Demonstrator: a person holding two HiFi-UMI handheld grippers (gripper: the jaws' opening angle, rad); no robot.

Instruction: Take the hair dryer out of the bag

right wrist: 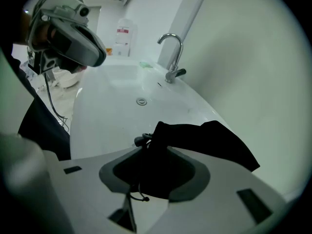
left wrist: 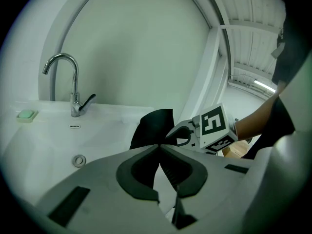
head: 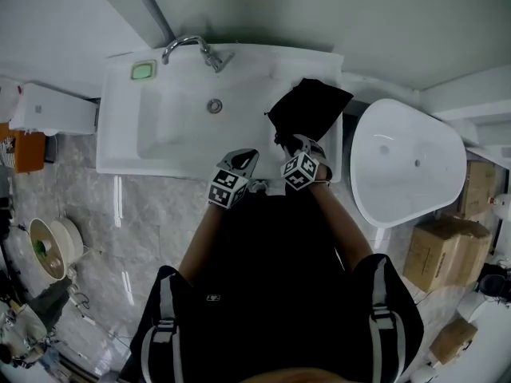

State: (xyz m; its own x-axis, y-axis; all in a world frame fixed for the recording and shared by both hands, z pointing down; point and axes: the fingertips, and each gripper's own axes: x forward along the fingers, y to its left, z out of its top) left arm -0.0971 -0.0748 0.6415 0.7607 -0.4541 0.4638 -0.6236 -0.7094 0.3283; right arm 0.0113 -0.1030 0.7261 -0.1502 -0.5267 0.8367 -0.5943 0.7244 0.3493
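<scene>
A black drawstring bag (head: 307, 106) lies on the right end of the white sink counter (head: 120, 146); no hair dryer shows outside it. My right gripper (head: 302, 144) points down at the bag's near end. In the right gripper view the bag (right wrist: 209, 143) and its cord toggle (right wrist: 140, 140) fill the gap between the jaws of the right gripper (right wrist: 155, 147), which stand open. My left gripper (head: 243, 159) hovers just left of it over the counter's front edge. The left gripper (left wrist: 160, 149) is shut on nothing, with the bag (left wrist: 153, 126) beyond it.
A chrome faucet (head: 192, 48) stands at the back of the basin, with a green soap (head: 143, 71) at its left and a drain (head: 215, 105) below. A white tub (head: 407, 162) sits right of the counter, cardboard boxes (head: 435, 254) beyond it.
</scene>
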